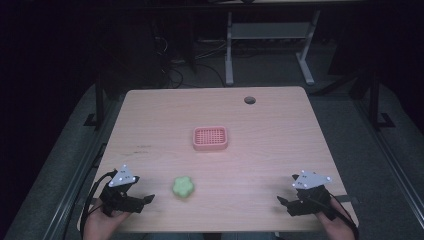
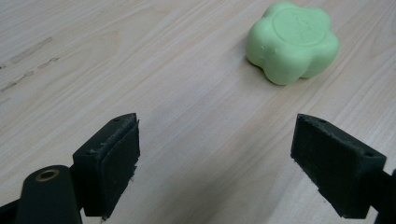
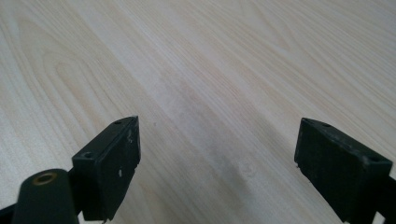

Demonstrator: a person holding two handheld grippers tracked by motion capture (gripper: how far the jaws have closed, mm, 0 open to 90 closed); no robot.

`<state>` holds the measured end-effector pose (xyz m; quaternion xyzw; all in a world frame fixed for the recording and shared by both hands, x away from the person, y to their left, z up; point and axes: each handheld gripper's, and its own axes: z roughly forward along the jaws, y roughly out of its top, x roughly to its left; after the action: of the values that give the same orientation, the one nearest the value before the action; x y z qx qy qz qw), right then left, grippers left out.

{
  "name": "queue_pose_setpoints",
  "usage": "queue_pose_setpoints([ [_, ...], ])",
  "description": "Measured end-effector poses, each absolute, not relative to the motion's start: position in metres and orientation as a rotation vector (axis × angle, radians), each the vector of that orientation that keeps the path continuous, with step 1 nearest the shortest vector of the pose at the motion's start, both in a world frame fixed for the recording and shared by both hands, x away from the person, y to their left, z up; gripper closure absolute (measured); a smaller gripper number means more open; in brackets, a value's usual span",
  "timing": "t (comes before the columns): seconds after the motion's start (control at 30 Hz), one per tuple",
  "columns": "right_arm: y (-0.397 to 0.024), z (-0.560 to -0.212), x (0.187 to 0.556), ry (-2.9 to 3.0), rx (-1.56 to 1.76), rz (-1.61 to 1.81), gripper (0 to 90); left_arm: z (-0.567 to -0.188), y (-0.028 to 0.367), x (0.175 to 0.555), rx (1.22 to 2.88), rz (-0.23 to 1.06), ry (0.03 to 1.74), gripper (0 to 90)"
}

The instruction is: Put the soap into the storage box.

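1. We see a table (image 1: 280, 145) of pale wood-grain laminate, smooth and matt.
2. The green flower-shaped block (image 2: 293, 41) looks like soft, matt foam or clay.
3. The pink basket (image 1: 210, 138) appears to be moulded plastic mesh.
4. Our left gripper (image 2: 215, 158) carries matt black pads (image 2: 114, 161), slightly scuffed.

Light wood table (image 1: 280, 150) is sitting mid-frame, grain running across it. Round dark hole (image 1: 249, 100) is showing near its far edge, right of centre. Faint dark scuffs (image 2: 28, 51) are marking the top on the left side. White desk frame (image 1: 229, 50) is standing on grey floor (image 1: 270, 70) behind the table. Black cables (image 1: 175, 70) are lying on the floor left of it. Dark posts (image 1: 99, 100) are standing beside both table sides.
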<state>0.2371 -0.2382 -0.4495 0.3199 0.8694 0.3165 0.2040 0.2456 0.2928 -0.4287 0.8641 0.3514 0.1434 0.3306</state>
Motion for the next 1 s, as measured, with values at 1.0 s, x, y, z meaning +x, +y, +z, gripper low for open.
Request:
queue_pose_setpoints([
  [1.0,-0.241,-0.451,0.236,2.417,0.921,0.888,13.8,-0.409,0.243,0.260,2.380,0.315,0.832,15.4],
])
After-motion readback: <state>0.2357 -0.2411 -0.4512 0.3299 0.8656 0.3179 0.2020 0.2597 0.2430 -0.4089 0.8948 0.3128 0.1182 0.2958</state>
